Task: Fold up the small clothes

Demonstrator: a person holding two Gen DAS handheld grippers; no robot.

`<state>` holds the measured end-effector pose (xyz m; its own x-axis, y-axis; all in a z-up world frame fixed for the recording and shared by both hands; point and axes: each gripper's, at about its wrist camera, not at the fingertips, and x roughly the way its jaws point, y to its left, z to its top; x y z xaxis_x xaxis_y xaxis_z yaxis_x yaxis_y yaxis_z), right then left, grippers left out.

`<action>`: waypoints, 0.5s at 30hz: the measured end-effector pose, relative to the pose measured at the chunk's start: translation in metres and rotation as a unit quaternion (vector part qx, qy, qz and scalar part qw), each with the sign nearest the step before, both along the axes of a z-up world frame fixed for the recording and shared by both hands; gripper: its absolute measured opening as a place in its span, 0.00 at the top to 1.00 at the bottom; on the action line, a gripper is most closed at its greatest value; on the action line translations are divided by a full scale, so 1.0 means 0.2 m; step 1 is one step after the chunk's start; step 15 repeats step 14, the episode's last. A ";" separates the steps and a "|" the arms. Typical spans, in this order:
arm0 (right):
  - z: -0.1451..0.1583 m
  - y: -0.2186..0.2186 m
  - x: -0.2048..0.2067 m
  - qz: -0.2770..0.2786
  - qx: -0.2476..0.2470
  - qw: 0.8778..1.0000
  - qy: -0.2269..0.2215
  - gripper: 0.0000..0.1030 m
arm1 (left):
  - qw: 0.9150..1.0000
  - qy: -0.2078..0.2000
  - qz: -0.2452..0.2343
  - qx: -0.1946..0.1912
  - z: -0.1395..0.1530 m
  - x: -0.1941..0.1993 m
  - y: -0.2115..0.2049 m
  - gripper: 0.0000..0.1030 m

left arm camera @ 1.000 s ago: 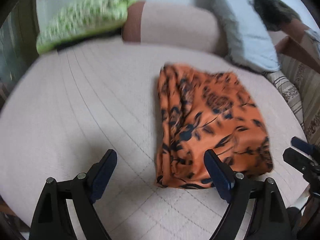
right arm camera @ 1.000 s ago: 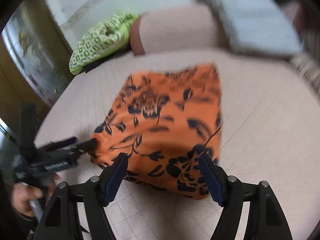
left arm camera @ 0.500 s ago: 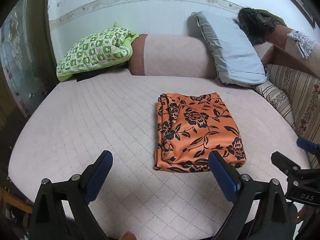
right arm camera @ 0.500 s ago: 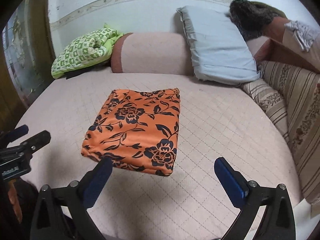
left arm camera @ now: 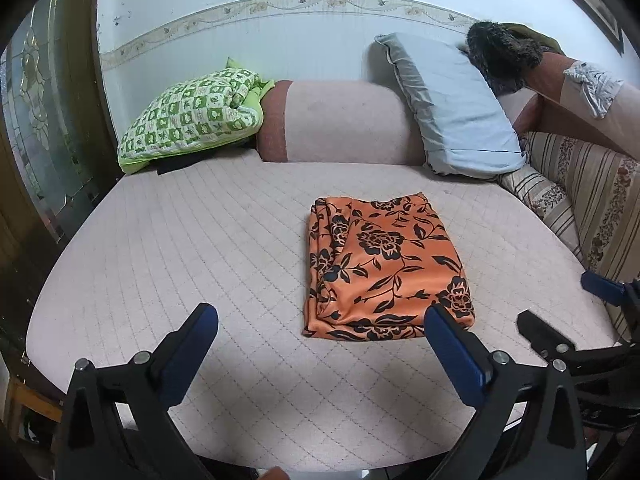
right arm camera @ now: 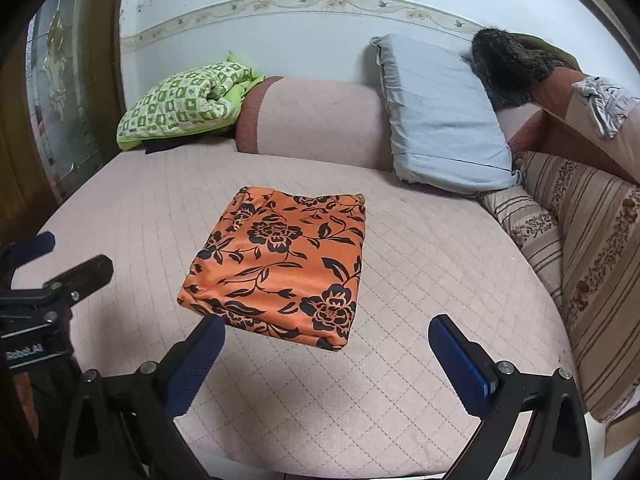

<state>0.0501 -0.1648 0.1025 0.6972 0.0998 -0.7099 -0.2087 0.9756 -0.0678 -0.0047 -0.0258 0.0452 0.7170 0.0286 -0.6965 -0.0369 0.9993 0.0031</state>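
Note:
An orange garment with a black flower print [left arm camera: 384, 264] lies folded into a neat rectangle on the pink quilted bed [left arm camera: 200, 264]; it also shows in the right wrist view [right arm camera: 284, 264]. My left gripper [left arm camera: 320, 344] is open and empty, held above the bed's near edge, short of the garment. My right gripper [right arm camera: 326, 354] is open and empty, also back from the garment's near edge. The right gripper's fingers [left arm camera: 552, 334] show at the right in the left wrist view, and the left gripper's fingers [right arm camera: 80, 276] at the left in the right wrist view.
A green checked pillow [left arm camera: 192, 120], a pink bolster [left arm camera: 340, 120] and a light blue pillow [left arm camera: 452, 108] line the bed's far side. A striped cushion [right arm camera: 580, 248] runs along the right. A wooden glass-panelled door [left arm camera: 40, 120] stands at the left.
Both grippers have pulled back and up from the folded garment, which was right at their fingertips a second ago. The garment lies still on the bed.

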 end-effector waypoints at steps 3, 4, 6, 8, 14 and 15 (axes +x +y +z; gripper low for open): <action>-0.02 0.01 0.02 0.005 -0.008 1.000 0.006 0.00 | 1.000 0.011 0.008 -0.001 -0.01 0.04 0.00 0.00; -0.03 0.01 0.03 0.006 -0.010 1.000 0.009 0.00 | 1.000 0.010 0.012 0.005 -0.01 0.04 -0.01 0.00; -0.04 0.00 0.04 0.007 -0.009 1.000 0.013 0.00 | 1.000 0.013 0.011 0.019 -0.02 0.07 -0.03 0.00; -0.05 0.00 0.05 0.008 -0.007 1.000 0.013 0.00 | 1.000 0.025 0.001 0.009 -0.04 0.10 -0.04 0.00; -0.07 0.00 0.10 0.005 -0.006 1.000 0.016 0.00 | 1.000 0.029 0.001 0.006 -0.07 0.13 -0.04 0.00; -0.07 0.00 0.10 0.005 -0.006 1.000 0.016 0.00 | 1.000 0.029 0.001 0.006 -0.07 0.13 -0.04 0.00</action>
